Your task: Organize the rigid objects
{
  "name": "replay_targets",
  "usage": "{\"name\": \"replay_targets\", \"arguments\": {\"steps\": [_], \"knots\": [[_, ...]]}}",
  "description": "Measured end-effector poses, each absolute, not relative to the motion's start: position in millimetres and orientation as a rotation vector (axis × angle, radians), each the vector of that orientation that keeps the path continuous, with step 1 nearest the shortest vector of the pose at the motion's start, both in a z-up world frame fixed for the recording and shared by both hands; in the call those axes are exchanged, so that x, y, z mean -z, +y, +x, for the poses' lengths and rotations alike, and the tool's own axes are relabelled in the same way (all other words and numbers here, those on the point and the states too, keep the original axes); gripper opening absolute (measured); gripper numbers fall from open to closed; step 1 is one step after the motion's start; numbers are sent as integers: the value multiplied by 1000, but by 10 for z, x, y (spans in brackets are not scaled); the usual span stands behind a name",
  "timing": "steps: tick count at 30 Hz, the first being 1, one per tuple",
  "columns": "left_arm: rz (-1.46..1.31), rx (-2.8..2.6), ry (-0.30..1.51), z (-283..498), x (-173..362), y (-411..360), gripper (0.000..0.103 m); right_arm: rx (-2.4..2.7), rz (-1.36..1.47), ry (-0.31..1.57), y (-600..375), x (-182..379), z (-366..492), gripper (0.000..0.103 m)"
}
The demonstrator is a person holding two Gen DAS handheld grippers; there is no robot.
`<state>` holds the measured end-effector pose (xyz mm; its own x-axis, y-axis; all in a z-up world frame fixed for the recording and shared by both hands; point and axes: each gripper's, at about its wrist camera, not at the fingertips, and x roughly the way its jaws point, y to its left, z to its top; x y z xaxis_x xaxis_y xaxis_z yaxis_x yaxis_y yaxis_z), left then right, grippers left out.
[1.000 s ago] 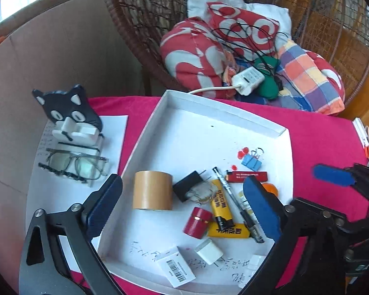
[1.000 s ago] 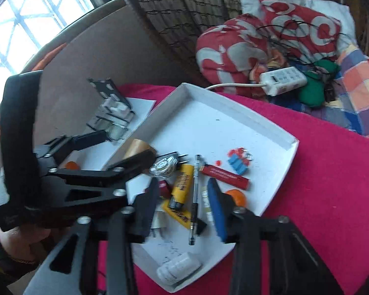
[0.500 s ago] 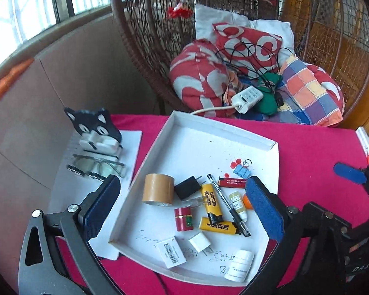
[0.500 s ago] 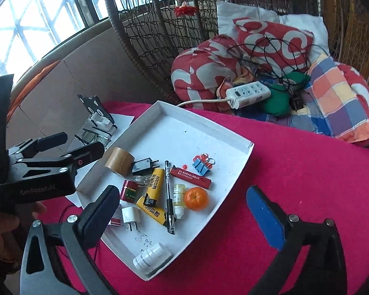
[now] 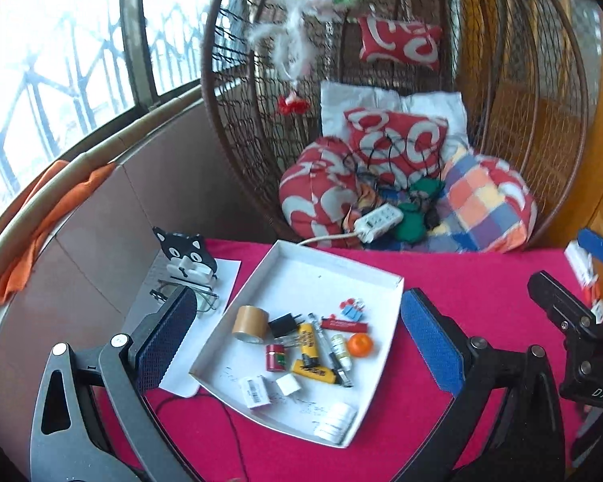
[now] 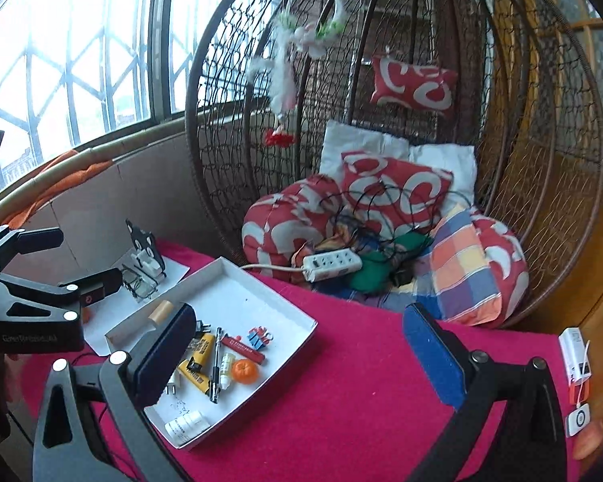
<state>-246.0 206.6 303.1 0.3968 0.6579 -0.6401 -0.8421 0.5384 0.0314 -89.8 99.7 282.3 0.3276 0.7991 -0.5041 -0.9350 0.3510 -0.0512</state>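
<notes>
Tray [image 5: 394, 323] (cluttered) lies beyond both spread jaws.

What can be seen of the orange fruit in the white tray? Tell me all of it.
The orange fruit is small and round, bright orange with a dull, slightly dimpled-looking skin, apparently whole and unpeeled. It sits inside the white tray, near the edge facing the right tool, beside a small pale bottle it seems to touch. In the right wrist view it appears again. Neither tool holds it.
</notes>
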Motion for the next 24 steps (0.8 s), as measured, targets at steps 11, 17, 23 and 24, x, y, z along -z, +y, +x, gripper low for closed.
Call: {"name": "replay_targets", "arguments": {"steps": [11,17,23,24], "knots": [[-340,-1152,571,-2547,-3407,1472,103,-1129,-201,322,235,-3340,-641,103],[-323,-1149,552,-2517,-3516,1090,103,-1158,-180,286,-49,-3447,-614,103],[-352,-1156,583,-2455,-3443,894,103,-1270,-135,356,-223,-3352,-500,103],[-360,-1157,593,-2445,-3419,876,103,-1285,-126,368,-242,-3335,-489,103]]}}
